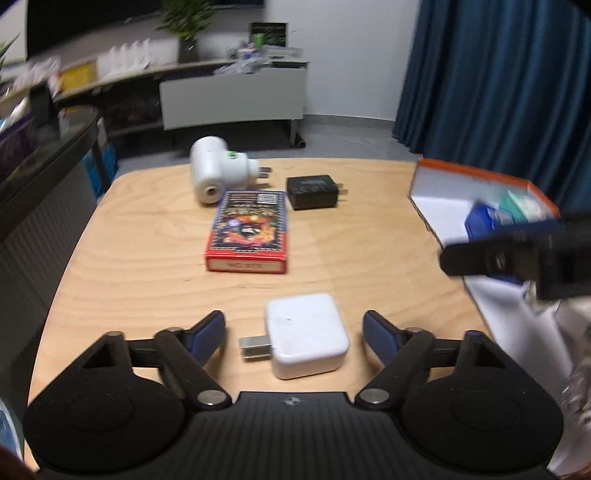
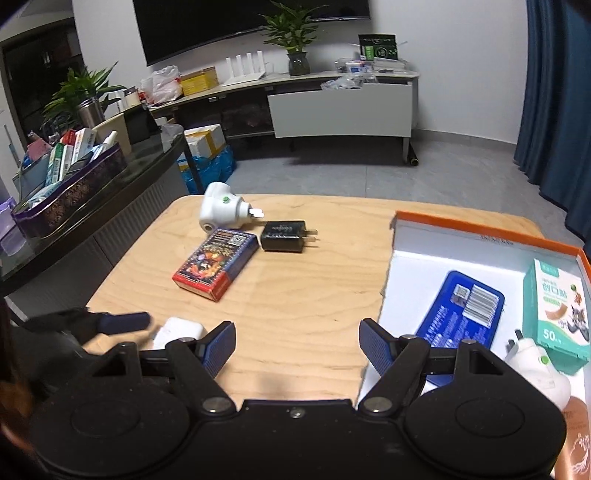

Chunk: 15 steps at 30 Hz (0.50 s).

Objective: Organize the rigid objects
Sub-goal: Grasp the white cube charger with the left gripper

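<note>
My left tongs [image 1: 294, 334] gape around the white square plug charger [image 1: 306, 335] on the pale wooden bench [image 1: 147, 288]. My right tongs [image 2: 296, 345] hang apart, empty, the orange-rimmed box [image 2: 480, 230] at two o'clock.

A living room with white walls and a grey floor

A dark television [image 2: 251, 26] hung above a long low cabinet [image 2: 332, 99] carrying a potted plant [image 2: 295, 40]; blue curtains [image 2: 554, 92] hung at right, and a light wooden surface [image 2: 295, 302] stood in front of a glass-topped side unit [image 2: 110, 184].

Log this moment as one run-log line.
left gripper: open, straddling white charger | right gripper: open, empty | orange box: partly filled
</note>
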Tool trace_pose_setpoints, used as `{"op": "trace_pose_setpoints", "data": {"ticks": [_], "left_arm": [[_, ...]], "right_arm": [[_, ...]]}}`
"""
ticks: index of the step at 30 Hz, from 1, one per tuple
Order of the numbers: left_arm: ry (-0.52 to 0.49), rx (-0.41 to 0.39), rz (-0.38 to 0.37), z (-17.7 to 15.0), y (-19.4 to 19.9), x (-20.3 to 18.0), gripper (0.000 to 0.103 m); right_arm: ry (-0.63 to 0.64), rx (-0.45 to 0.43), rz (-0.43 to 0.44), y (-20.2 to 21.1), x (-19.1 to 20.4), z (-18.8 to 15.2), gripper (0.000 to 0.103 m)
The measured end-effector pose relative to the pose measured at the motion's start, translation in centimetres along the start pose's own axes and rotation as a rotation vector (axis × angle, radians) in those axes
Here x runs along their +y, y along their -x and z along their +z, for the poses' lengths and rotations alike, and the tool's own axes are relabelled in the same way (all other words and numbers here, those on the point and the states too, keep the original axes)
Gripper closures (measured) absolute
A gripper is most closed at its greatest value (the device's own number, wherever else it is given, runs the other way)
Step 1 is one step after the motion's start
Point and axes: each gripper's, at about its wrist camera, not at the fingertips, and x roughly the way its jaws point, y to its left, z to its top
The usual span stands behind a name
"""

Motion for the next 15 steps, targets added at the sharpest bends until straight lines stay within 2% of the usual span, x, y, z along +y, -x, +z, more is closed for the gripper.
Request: {"op": "trace_pose_setpoints", "data": {"ticks": [2,3,9,15], "left_arm": [[-0.035,-0.025,0.024,-0.5,-0.3,-0.3,0.041],[-0.046,-0.035,0.031,-0.6,-0.2,-0.2,0.043],[0.029,-0.054,0.019,-1.0,1.1,1.2,0.043],[0.083,-0.101,0.091,-1.1,4.2,3.5,0.043]], "right_arm": [[0.002,0.002,0.009,-0.3,0.4,0.2,0.016],[0.003,0.004,0.015,-0.5,0.5,0.2,0.016],[0.026,0.026,0.064,-2.3,2.0,0.7,0.016],[-0.010,0.064,0.143,-6.6,4.7,2.9,0.016]]}}
